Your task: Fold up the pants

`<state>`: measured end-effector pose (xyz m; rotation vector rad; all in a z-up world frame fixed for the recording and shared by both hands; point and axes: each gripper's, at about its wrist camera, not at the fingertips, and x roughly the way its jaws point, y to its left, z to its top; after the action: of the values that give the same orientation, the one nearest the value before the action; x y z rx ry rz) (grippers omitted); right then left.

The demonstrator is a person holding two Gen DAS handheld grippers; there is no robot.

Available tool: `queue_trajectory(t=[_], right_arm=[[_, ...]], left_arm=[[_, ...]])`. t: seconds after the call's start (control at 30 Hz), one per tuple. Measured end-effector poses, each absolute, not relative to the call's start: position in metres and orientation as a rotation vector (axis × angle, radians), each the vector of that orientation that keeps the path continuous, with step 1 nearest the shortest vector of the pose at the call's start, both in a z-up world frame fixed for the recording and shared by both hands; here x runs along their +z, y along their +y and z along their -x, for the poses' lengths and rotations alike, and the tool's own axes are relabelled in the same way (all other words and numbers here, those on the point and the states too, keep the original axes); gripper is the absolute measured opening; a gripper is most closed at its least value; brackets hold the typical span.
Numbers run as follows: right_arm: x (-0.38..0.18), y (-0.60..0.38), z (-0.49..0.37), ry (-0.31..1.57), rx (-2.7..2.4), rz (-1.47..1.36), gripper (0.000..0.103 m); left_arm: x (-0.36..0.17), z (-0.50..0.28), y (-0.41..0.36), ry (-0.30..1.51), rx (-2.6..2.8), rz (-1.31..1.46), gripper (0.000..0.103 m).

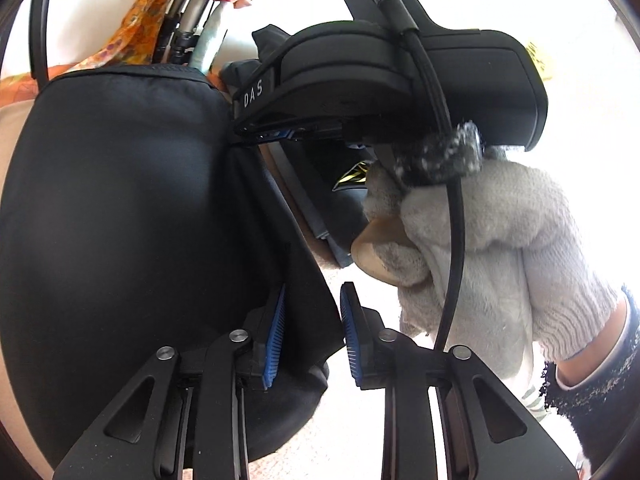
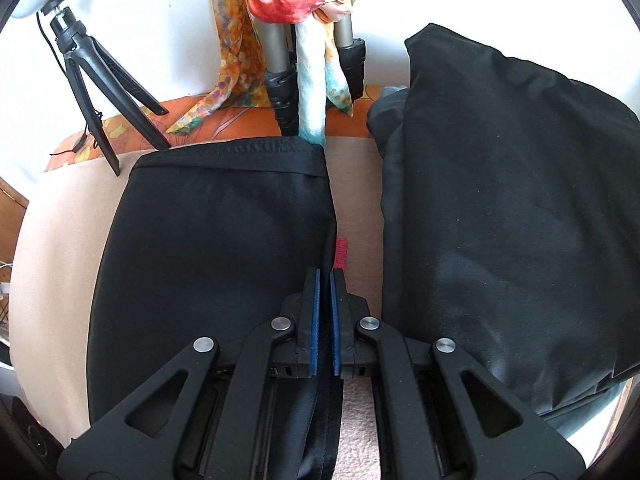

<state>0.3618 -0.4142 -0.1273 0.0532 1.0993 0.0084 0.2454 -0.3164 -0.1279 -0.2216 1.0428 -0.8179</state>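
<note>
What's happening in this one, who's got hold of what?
A person with a gripper in each hand is folding black pants on a beige surface. The right gripper is shut on the pants' right edge. The left gripper is open, with a fold of the same black fabric between its fingers. From the left wrist view, the gloved right hand is seen holding the other gripper. A stack of dark clothes sits to the right.

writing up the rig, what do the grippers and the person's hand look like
Both grippers, left and right, are matte black linkage arms with silver round pivot pins and ribbed blue pads on the fingers. The right one's body, seen from the left wrist, bears white letters "DAS" and a black cable. The hand wears a white knit glove, with a dark speckled sleeve.
</note>
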Motion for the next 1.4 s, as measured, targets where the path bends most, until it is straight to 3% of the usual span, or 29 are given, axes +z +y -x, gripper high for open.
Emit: queue_trajectory(t=[0.23, 0.3, 0.37, 0.4, 0.57, 0.67, 0.77, 0.9, 1.1, 1.4], right_arm=[[-0.104, -0.427, -0.348, 1.056, 0.011, -0.132, 0.009], [-0.095, -0.432, -0.339, 1.034, 0.021, -0.172, 0.014], [-0.085, -0.438, -0.327, 1.008, 0.033, -0.219, 0.032], [-0.08, -0.44, -0.32, 0.992, 0.043, -0.239, 0.036], [-0.061, -0.443, -0.281, 0.933, 0.08, -0.286, 0.042], [-0.056, -0.443, -0.254, 0.903, 0.093, -0.306, 0.053], [-0.061, -0.447, -0.229, 0.885, 0.112, -0.363, 0.056], [-0.086, -0.448, -0.21, 0.92, 0.138, -0.438, 0.06], [-0.133, -0.462, -0.205, 0.976, 0.125, -0.583, 0.064], [-0.172, -0.477, -0.216, 0.975, 0.123, -0.695, 0.065]], left_arm=[[-0.128, -0.23, -0.321, 1.046, -0.841, 0.231, 0.025], [-0.128, -0.224, -0.323, 1.051, -0.857, 0.218, 0.025], [-0.127, -0.216, -0.324, 1.05, -0.87, 0.203, 0.025], [-0.126, -0.213, -0.324, 1.055, -0.877, 0.203, 0.025], [-0.107, -0.197, -0.311, 1.037, -0.918, 0.164, 0.025], [-0.091, -0.193, -0.29, 1.016, -0.939, 0.154, 0.033], [-0.077, -0.188, -0.26, 0.995, -0.931, 0.114, 0.046], [-0.068, -0.209, -0.222, 1.015, -0.87, 0.121, 0.055], [-0.072, -0.271, -0.166, 1.054, -0.751, 0.301, 0.055], [-0.102, -0.339, -0.156, 1.11, -0.674, 0.46, 0.055]])
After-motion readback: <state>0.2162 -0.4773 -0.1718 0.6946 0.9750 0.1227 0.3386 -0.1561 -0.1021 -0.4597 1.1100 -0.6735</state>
